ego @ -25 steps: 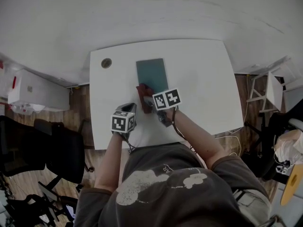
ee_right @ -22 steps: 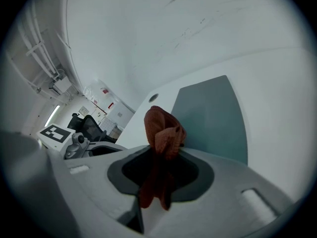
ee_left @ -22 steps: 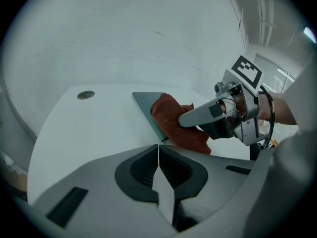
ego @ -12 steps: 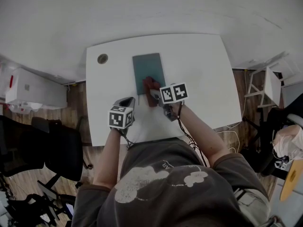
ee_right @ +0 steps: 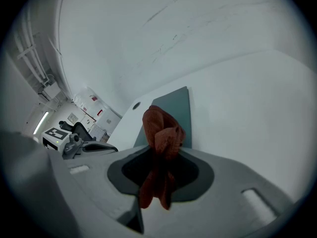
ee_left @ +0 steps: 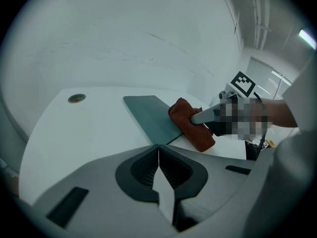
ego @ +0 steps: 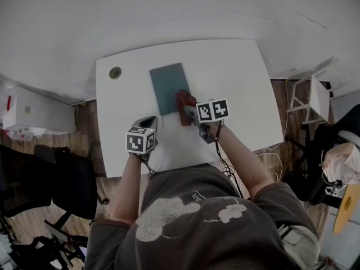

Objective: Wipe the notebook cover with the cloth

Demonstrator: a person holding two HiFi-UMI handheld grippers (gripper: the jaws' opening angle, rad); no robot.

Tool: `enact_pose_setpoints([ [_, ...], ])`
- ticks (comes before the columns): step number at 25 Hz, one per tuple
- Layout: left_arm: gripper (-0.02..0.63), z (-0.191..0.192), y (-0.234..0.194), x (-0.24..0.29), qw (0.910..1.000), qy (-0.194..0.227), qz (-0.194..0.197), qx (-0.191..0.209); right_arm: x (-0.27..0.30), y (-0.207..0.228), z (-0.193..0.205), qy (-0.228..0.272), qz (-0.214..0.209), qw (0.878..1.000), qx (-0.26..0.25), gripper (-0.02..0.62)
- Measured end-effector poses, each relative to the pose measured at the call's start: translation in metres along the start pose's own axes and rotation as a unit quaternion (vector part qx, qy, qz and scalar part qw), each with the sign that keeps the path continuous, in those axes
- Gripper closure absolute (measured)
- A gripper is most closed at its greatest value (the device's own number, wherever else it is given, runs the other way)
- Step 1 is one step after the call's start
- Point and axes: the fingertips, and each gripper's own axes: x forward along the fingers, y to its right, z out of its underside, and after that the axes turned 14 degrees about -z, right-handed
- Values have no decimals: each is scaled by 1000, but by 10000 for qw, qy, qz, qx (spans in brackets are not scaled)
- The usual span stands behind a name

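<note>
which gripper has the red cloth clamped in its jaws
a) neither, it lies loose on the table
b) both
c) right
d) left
C: in the right gripper view the right gripper has its jaws shut on the red cloth, which rests at the near right corner of the notebook. The left gripper has its jaws together with nothing between them and stands apart from the notebook.

Dark T-shirt (ego: 194, 229) (pale print), short sleeves; left hand-held gripper (ee_left: 158, 150) grey.
</note>
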Motion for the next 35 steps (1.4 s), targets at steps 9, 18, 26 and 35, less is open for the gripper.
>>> enact_pose_setpoints([
  [9, 604, -4, 8, 7, 9998, -8, 160, 80, -25, 20, -2, 227, 271, 9992, 206, 489],
  [18, 604, -7, 10, 3, 9991, 146, 381, 80, -51, 30, 1, 509, 713, 9953, 402, 489],
  [26, 604, -4, -1, -11, 9974, 239, 667, 103, -57, 15, 14, 810, 944, 9904, 611, 489],
  [35, 604, 3, -20, -19, 9965, 321, 777, 11, -51, -5, 45, 964, 1012, 9874, 740, 489],
])
